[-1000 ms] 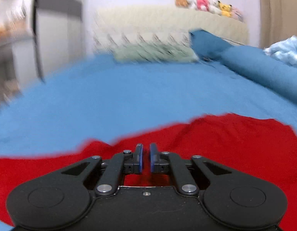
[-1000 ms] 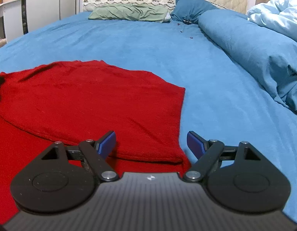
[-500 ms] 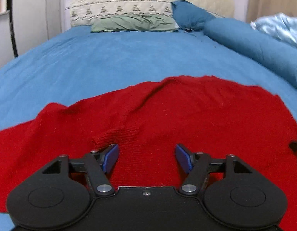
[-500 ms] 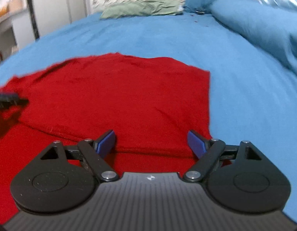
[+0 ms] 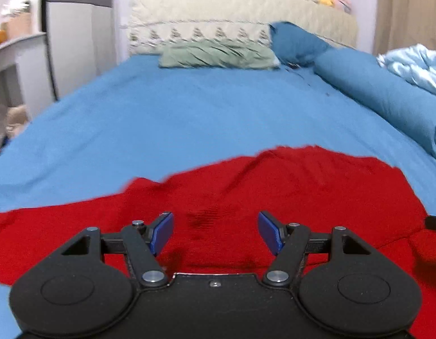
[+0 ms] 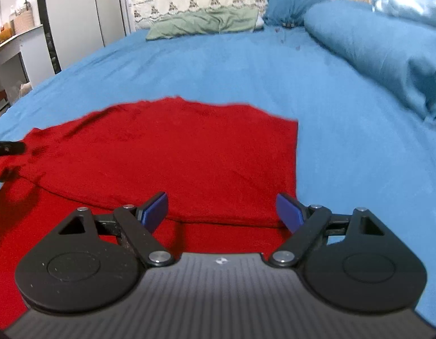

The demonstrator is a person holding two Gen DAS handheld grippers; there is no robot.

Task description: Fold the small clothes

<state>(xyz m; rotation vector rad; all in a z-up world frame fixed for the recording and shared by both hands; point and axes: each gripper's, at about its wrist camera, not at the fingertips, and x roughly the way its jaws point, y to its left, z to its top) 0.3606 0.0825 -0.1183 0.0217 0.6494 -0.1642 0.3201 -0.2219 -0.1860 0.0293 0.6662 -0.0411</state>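
Observation:
A red knitted garment point(image 5: 288, 186) lies on the blue bed sheet point(image 5: 189, 113), with a layer folded over itself; the folded edge runs across the right wrist view point(image 6: 218, 220). My left gripper point(image 5: 215, 233) is open and empty just above the red garment's left part. My right gripper point(image 6: 222, 209) is open and empty over the folded edge near the garment's point(image 6: 175, 152) right side. The tip of the left gripper shows at the left edge of the right wrist view point(image 6: 6, 149).
A rolled blue duvet point(image 5: 387, 96) and a light blue blanket point(image 5: 415, 65) lie along the right. A green pillow point(image 5: 218, 53) and blue pillow point(image 5: 297, 42) lie at the quilted headboard point(image 5: 232, 14). A grey cabinet point(image 6: 76, 19) and shelf point(image 5: 14, 45) stand left.
My left gripper opened from shut, let go of the red garment and drew back a little. My right gripper stayed open and shifted slightly over the fold.

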